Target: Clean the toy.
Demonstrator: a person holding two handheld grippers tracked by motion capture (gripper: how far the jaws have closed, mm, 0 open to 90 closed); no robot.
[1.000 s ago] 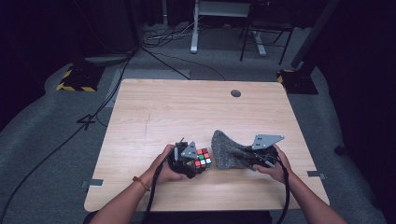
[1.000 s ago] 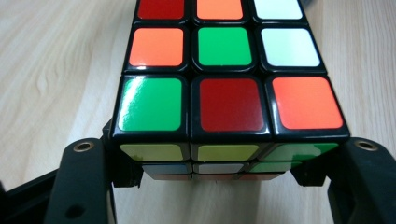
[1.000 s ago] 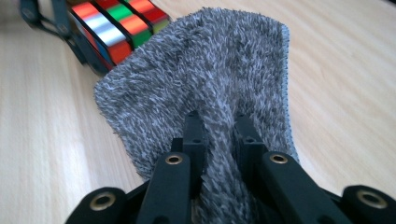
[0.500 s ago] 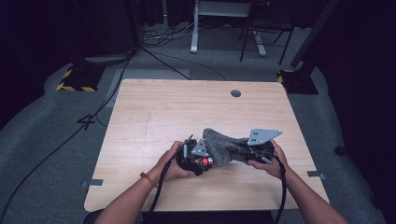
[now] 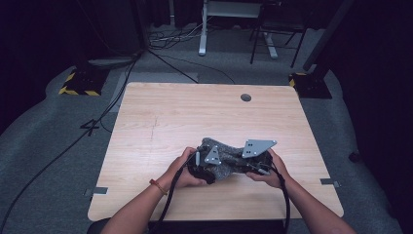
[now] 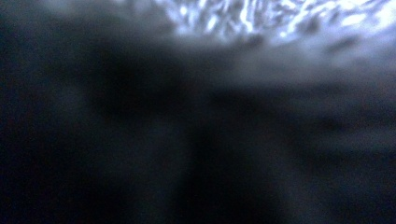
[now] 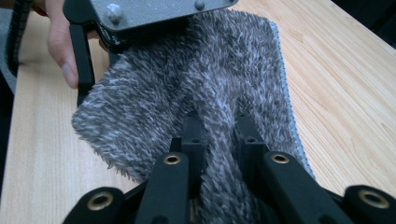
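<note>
moved since earlier: left gripper [image 5: 213, 161] w/ the cube it carried slid right, under the grey fuzzy cloth [image 5: 221, 156]; cube's colours, plain a sec ago, were now covered. Right gripper [image 5: 253, 157] came in toward centre and lifted a bit, so both hands were bunched together.

cloth: draped over the left gripper, humped near the front-centre of the table [image 5: 170, 112]; one end pinched by the right gripper, far edge resting on the wood.

left fingers: clenched, per the near-shut jaws; on what, couldn't tell, since the left gripper view was dark blurred fur [image 6: 261, 23] right at the lens. Prob. the cube, judged from earlier.

right fingers: clamped on a ridge of cloth [image 7: 219, 140], pile bulging up between the two black jaws.

left hand: thumb [image 7: 60, 51] beside the cloth edge, seen from the right gripper view.

risk 1: right grip held a thin fold only; a hard pull could slip the pile out and the cover would drop off.

risk 2: left gripper worked blind under the cloth; fur could snag in its jaws, or the cube could be let go crooked and roll.

risk 3: grippers sat v. close; their grey plates could knock and drag the cloth off.
</note>
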